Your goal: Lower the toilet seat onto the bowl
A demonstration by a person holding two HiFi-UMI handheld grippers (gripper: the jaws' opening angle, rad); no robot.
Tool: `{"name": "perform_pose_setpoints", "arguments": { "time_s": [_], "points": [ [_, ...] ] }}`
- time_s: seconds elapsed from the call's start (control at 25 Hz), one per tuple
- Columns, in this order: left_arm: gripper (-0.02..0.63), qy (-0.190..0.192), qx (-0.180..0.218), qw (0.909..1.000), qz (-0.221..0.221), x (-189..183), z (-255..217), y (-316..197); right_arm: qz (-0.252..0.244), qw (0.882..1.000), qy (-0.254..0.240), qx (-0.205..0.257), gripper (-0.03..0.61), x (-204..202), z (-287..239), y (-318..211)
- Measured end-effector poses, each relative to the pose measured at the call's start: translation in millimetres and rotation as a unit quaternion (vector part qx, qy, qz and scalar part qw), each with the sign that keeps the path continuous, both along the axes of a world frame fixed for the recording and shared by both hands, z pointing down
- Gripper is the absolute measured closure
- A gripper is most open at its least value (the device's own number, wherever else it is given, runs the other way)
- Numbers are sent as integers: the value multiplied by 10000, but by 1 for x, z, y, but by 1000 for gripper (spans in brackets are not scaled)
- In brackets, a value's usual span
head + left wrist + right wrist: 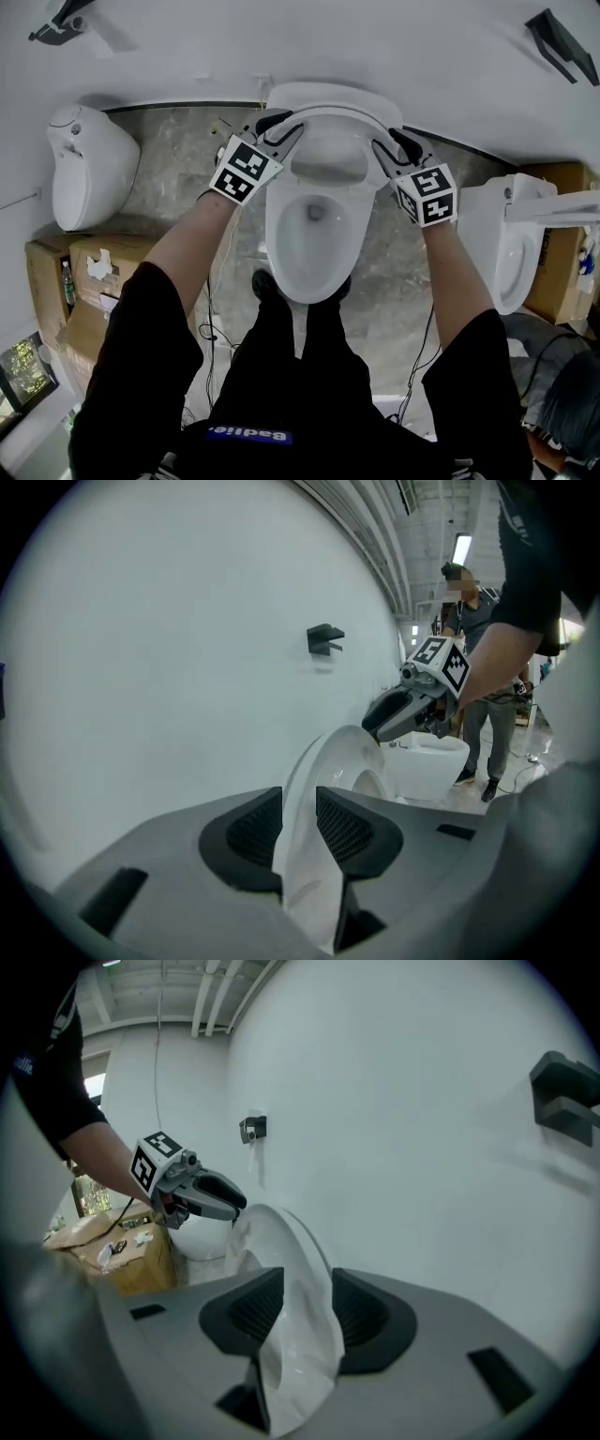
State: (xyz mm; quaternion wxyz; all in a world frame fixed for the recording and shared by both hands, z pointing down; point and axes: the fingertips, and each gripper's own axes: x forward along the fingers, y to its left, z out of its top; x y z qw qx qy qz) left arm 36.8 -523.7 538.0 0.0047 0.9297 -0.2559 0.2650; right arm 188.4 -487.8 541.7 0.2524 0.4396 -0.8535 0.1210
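BATHROOM MOCK-UP: A person lowers a toilet seat (330, 114) w/ two hand-held tools. The left tool (281, 129) and right tool (394, 150) each pinch one side edge of the seat, pads closed on the white rim (both tool views show it filling the gap). The seat hangs tilted between the tools, approx. partway down, w/ the wall just beyond the tips. The bowl (274, 234) lies open below the tools, nearer the person. Gripping both sides prob. keeps the seat level so it can be eased down, not dropped.
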Motion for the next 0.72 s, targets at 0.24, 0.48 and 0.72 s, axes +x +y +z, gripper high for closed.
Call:
{"name": "perform_pose_setpoints", "arguments": {
  "time_s": [0.24,0.48,0.72],
  "points": [
    [512,-283,-27,9996,43,-10,21,-3,-218,9988,443,-48,431,7,23,-6],
    [514,-437,-19,9990,75,-17,38,-3,-491,9955,810,9,434,12,37,-5],
    [514,-355,-14,9993,99,-13,32,-2,-496,9955,791,137,445,9,32,-1]
  ]
}}
